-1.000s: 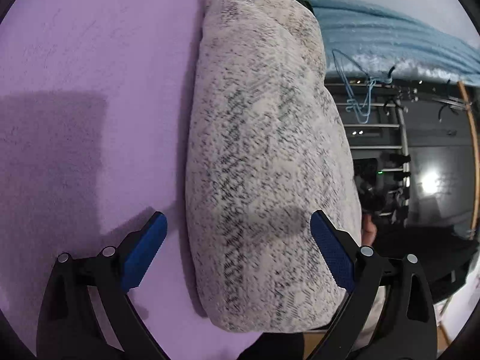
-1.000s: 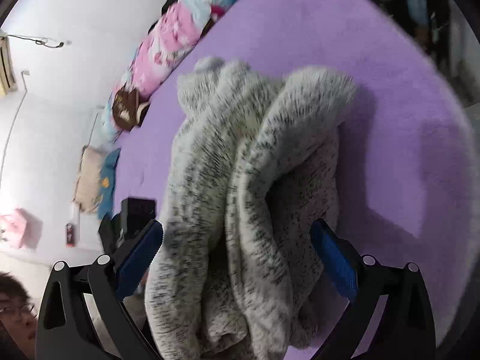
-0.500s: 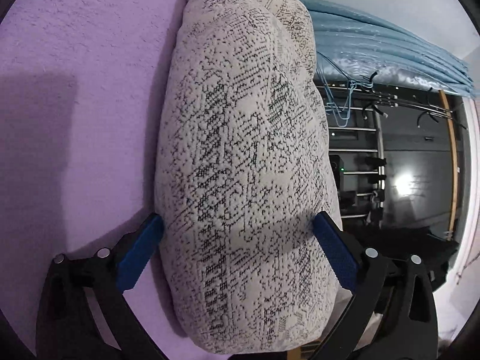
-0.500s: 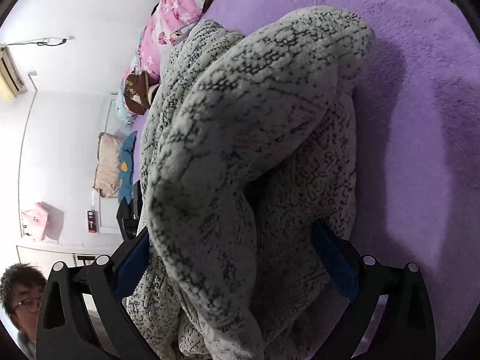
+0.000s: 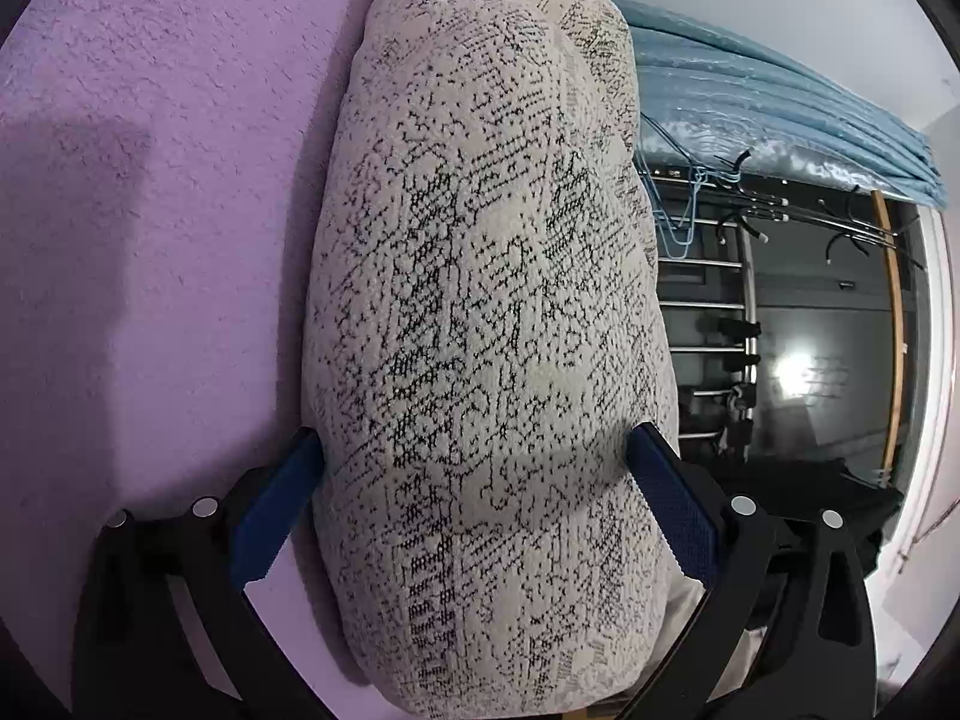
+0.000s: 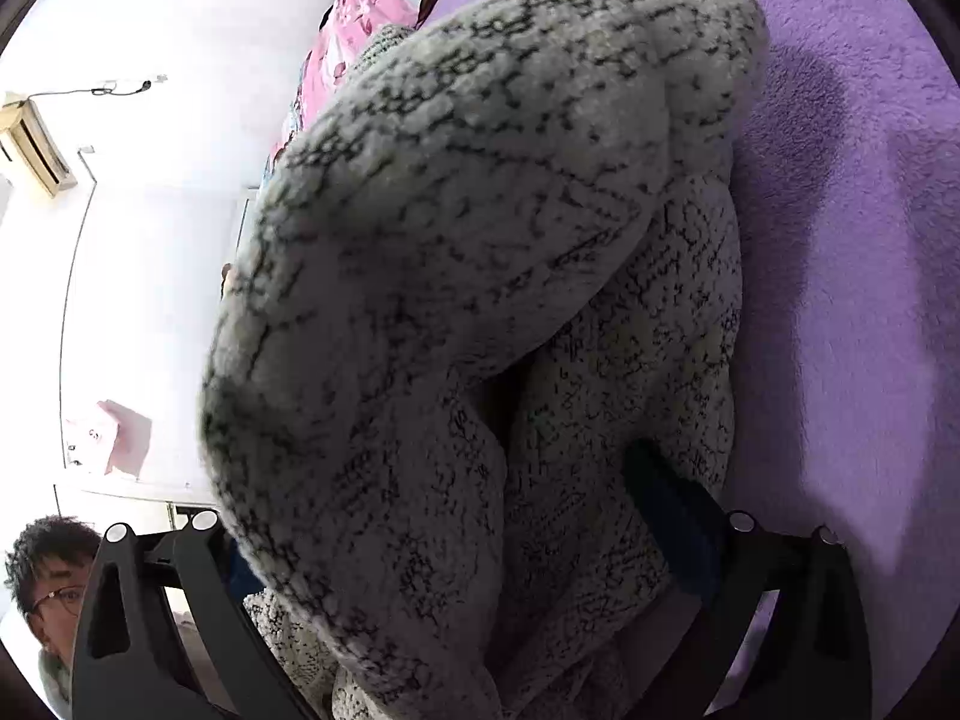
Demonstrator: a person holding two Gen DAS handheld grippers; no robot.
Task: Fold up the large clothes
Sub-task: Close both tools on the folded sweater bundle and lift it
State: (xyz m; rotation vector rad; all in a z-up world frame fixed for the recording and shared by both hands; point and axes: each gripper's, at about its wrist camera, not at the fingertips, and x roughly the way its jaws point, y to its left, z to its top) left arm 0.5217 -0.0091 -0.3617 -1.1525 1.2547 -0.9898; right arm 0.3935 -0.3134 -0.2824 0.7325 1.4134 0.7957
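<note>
A thick cream fleece garment (image 5: 486, 312) with black speckles lies bundled on a purple bed cover (image 5: 150, 240). My left gripper (image 5: 474, 504) is open, its blue pads (image 5: 273, 507) straddling the near end of the bundle and touching its sides. In the right wrist view the same garment (image 6: 480, 276) bulges in rolled folds close to the camera. My right gripper (image 6: 474, 540) is open around it; the left pad is hidden behind the fabric and the right finger (image 6: 678, 516) presses against a fold.
The purple bed cover (image 6: 852, 240) stretches right of the bundle. A blue curtain (image 5: 780, 114) and a dark metal rack (image 5: 720, 312) stand beyond the bed edge. Pink patterned bedding (image 6: 360, 36) lies at the far end. A person's face (image 6: 48, 582) is at lower left.
Both grippers have moved forward onto the garment, so the bundle now fills the space between their fingers. The jaws stay wide.
</note>
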